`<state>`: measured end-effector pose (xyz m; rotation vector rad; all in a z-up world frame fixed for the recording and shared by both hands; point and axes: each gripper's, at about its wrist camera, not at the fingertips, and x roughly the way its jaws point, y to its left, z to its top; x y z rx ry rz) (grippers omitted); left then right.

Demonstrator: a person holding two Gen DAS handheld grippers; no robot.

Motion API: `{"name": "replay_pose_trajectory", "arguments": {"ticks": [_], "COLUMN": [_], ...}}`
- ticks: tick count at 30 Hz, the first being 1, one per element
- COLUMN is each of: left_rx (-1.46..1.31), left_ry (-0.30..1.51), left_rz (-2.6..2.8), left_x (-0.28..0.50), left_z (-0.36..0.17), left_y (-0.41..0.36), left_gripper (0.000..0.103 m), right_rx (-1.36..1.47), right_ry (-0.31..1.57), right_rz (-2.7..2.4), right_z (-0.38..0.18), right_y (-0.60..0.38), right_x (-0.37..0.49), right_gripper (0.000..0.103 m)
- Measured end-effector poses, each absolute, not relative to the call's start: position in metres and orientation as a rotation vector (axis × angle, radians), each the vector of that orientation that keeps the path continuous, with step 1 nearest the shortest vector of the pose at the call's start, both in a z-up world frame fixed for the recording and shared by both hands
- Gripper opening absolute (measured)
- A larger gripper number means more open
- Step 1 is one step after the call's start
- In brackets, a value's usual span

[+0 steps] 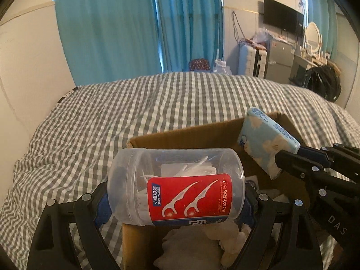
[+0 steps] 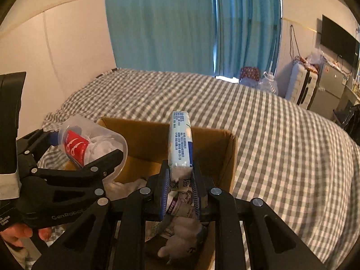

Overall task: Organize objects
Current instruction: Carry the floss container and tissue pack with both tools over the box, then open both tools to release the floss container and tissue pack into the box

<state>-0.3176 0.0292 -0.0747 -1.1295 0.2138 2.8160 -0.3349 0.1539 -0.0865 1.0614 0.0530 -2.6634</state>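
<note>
My left gripper [image 1: 175, 200] is shut on a clear plastic floss-pick jar [image 1: 177, 184] with a red label, held sideways above the near left part of an open cardboard box [image 1: 180, 136]. The jar also shows in the right wrist view [image 2: 90, 144]. My right gripper [image 2: 180, 180] is shut on the lower end of a light blue tissue pack [image 2: 180, 141], held upright over the box [image 2: 227, 148]. In the left wrist view the pack [image 1: 265, 141] sits above the box's right side, held by the right gripper [image 1: 281, 157].
The box rests on a bed with a grey checked cover [image 1: 112, 112]. Inside it lie white soft items [image 1: 202, 245] and printed packets [image 2: 180, 207]. Teal curtains [image 1: 135, 22], a suitcase [image 1: 252, 60] and a wall television [image 1: 283, 20] stand beyond the bed.
</note>
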Motion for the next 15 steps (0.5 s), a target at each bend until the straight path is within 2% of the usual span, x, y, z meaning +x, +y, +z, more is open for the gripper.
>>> {"name": "replay_pose_trajectory", "arguments": {"ticks": [8,10,11,13,15], "left_rx": [-1.109,-1.061,-1.044,-1.015,-0.983], "left_ry": [0.223,0.22,0.218,0.221,0.216], "left_rz": [2.806,2.832,2.84,2.851,2.868], "left_x": [-0.304,-0.293,-0.291,-0.28,-0.269], "left_z": [-0.061,-0.046,-0.041,-0.023,-0.005], "left_y": [0.034,0.033,0.032,0.032,0.03], "left_gripper": [0.093,0.101,0.102,0.102,0.102], "right_rx": [1.041,1.023,1.015,0.989,0.945], "right_ry": [0.047,0.05,0.047,0.03,0.024], "right_rz": [-2.678,-2.709,-2.719,-2.74,-2.77], "right_z": [-0.079,-0.067,-0.06,-0.044,-0.023], "right_y": [0.155,0.157,0.16,0.164,0.168], "right_x": [-0.326,-0.319,-0.318,-0.31,-0.296], "right_gripper": [0.02,0.028,0.032,0.051,0.053]}}
